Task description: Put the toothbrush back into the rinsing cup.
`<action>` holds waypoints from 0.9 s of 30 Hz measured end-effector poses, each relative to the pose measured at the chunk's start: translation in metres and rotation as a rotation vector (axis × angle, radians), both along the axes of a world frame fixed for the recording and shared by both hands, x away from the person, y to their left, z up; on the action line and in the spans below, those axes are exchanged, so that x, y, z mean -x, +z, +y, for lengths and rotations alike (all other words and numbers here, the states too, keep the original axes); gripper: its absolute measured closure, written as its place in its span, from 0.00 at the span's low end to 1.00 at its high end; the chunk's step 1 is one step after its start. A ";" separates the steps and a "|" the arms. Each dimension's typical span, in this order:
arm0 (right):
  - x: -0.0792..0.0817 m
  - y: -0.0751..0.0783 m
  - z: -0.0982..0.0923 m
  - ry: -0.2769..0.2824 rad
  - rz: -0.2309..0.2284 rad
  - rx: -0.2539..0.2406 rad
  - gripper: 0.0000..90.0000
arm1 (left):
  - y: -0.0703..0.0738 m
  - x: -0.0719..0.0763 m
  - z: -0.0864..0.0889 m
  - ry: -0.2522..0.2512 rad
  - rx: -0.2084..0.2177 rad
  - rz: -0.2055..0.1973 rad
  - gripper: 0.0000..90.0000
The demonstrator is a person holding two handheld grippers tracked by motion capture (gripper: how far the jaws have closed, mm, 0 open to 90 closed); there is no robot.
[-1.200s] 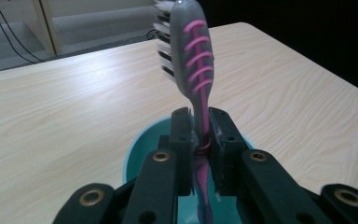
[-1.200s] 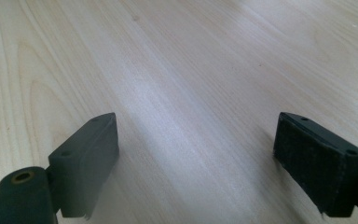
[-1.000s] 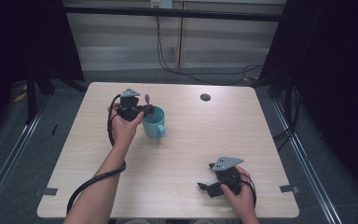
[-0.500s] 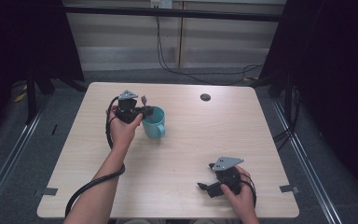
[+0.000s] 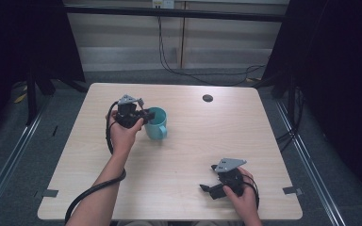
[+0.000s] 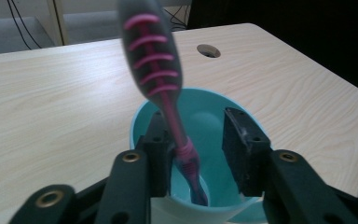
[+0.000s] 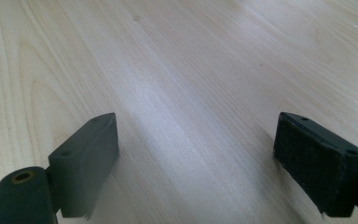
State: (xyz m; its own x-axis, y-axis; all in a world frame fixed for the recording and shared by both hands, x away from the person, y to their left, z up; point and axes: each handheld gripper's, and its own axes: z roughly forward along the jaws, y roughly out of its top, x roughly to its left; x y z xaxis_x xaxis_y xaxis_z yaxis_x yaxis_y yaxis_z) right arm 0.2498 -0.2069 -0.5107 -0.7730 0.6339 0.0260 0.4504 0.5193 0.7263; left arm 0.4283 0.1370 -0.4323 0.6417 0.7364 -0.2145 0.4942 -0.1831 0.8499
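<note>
With the pink and grey plastic toothbrush (image 6: 168, 100) standing brush-end down inside the teal ceramic mug (image 5: 156, 123), the step in hand reads as the release after placing it there. The left gripper (image 5: 141, 115) hovers at the mug's rim, on the side toward the person's left, and its jaws have just been opening. In the left gripper view the toothbrush handle leans against the inner face of one of the fingers (image 6: 161, 154) while the other stands clear of it across the mug's mouth, so the grip looks let go, though contact on that one side remains. The handle rises tilted above the mug, its ribbed end blurred.

The right gripper (image 5: 212, 189) rests on the pale wood-grain bench (image 5: 193, 155) well apart from the mug, toward the near right corner, its jaws spread wide over bare wood with nothing between them.

In my judgement the next move calls for the left gripper to widen a little more and lift straight away from the mug, so that the leaning handle is not dragged out or the mug tipped.

Against the frames a second earlier, the toothbrush end stood higher above the mug beside the left gripper; it now sits lower. The mug and the right hand lie as they did.
</note>
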 end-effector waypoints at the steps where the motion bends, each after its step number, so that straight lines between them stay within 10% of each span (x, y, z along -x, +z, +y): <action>1: 0.000 0.000 0.000 0.000 0.000 0.000 0.15 | -0.001 0.000 0.000 0.004 0.002 0.000 0.68; 27: 0.000 0.000 0.000 -0.001 0.000 -0.001 0.15 | 0.009 0.005 0.005 0.024 0.008 -0.045 0.45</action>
State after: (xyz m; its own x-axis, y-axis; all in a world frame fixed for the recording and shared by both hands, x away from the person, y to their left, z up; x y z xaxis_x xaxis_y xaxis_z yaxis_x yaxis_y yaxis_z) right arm 0.2498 -0.2068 -0.5107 -0.7723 0.6347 0.0270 0.4511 0.5180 0.7267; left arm 0.4228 0.1420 -0.4237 0.6332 0.7499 -0.1916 0.4597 -0.1652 0.8726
